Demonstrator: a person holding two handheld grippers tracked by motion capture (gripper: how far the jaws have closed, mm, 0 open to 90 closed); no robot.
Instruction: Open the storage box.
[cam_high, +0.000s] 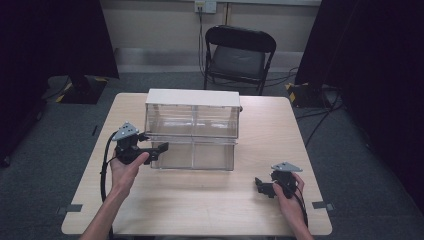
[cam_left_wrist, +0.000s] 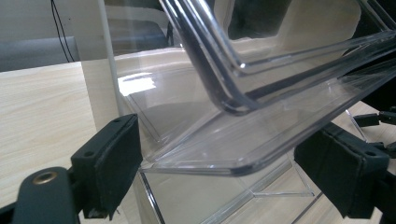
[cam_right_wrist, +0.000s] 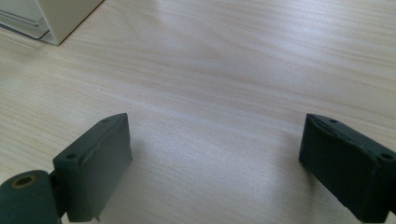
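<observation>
left gripper (cam_high: 159, 148) up at the left end of the clear drawer unit (cam_high: 192, 131), jaws spread wide, nothing pinched. from the left gripper view, looks like the lip of a clear drawer (cam_left_wrist: 261, 135) sitting right between the two pads (cam_left_wrist: 112, 163), one pad on each side, neither one touching the plastic as far as can be made out. drawer seems tilted and poking out of the frame a bit, though hard to be sure with all that see-through plastic stacked on itself.

right gripper (cam_high: 261, 187) parked low near the front right of the table (cam_high: 200, 205), well apart from the unit. jaws wide apart there too, just bare wood between them in the right gripper view, with a corner of the cabinet (cam_right_wrist: 60, 18) peeking in at top left.

so, progress-wise: pretty early, probably. lined up on the lower left drawer but no grip closed yet. the other drawers look pushed in and empty from the high view. guessing what's left is basically everything: close on the lip, slide the drawer whichever way it's meant to go, let go. right side not doing anything useful yet.

folding chair (cam_high: 240, 55) behind the table, dark curtains either side, nothing else on the tabletop.
</observation>
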